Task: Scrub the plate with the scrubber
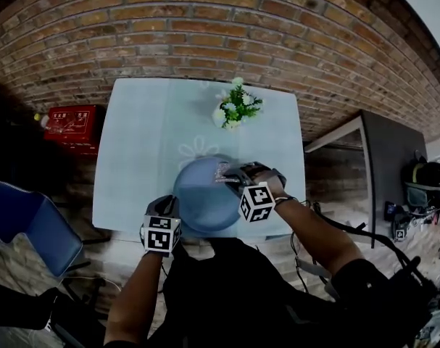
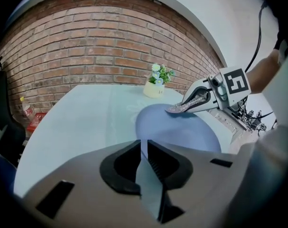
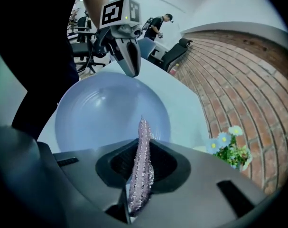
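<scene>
With the left gripper [image 2: 146, 161] pinching the round pale-blue plate [image 1: 203, 203] by its rim and the right gripper [image 3: 138, 177] clamped on the flat glittery silver scrubber [image 3: 143, 148], scrubbing seems under way, so the next move likely calls for firm strokes across the plate.

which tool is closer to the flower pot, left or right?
Right. The right tool, holding the scrubber, is over the plate on its far side, toward the flower pot. The left tool clamps the plate at its near-left rim, farther away.

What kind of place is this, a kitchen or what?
Probably an office or lab corner, not a kitchen: a brick wall, a table with a plate and flowers, and office chairs behind.
</scene>
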Available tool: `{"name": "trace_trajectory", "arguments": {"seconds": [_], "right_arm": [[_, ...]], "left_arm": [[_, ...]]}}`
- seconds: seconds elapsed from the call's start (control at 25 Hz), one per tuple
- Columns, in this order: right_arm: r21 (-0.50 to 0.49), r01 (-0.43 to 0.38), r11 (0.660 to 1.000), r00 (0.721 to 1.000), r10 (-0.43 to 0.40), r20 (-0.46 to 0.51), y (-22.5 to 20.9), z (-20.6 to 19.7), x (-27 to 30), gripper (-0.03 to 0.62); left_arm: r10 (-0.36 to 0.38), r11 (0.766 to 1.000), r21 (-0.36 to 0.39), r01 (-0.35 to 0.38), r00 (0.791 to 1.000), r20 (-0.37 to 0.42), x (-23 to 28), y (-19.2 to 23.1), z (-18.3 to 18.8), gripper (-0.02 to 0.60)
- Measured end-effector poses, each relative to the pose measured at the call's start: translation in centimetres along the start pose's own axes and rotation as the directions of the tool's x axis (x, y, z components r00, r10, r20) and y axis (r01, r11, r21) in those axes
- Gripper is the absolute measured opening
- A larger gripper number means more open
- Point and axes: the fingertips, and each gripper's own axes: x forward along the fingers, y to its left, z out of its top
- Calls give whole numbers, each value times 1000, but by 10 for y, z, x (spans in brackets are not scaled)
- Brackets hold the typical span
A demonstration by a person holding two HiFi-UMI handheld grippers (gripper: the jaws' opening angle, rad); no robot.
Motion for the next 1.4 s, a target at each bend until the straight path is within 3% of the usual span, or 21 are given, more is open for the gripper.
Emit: {"name": "trace_trajectory", "arguments": {"seconds": [0.16,0.4,0.64,0.96,1.4], "right_arm": [[-28,-57,998,995,55,-84,15,-10,12,67],[2,-124,992,972,122,-199,24,-17,16,68],[133,-177,975,954,203,-220,31,-23,13,72],[295,-231,927,914,311,-261,45,-24,7,72],[467,-205,860,897,356,-262,67,-22,-4,72]], "left_arm": [[13,999,-40,-13,1000,-9,3,4,-5,35],[18,1000,-5,-18,999,-35,6,8,-6,42],[49,999,-11,-49,997,-63,6,8,-7,48],[68,997,43,-65,996,-61,6,11,-8,46],[49,992,121,-41,996,-69,9,7,-10,48]]}}
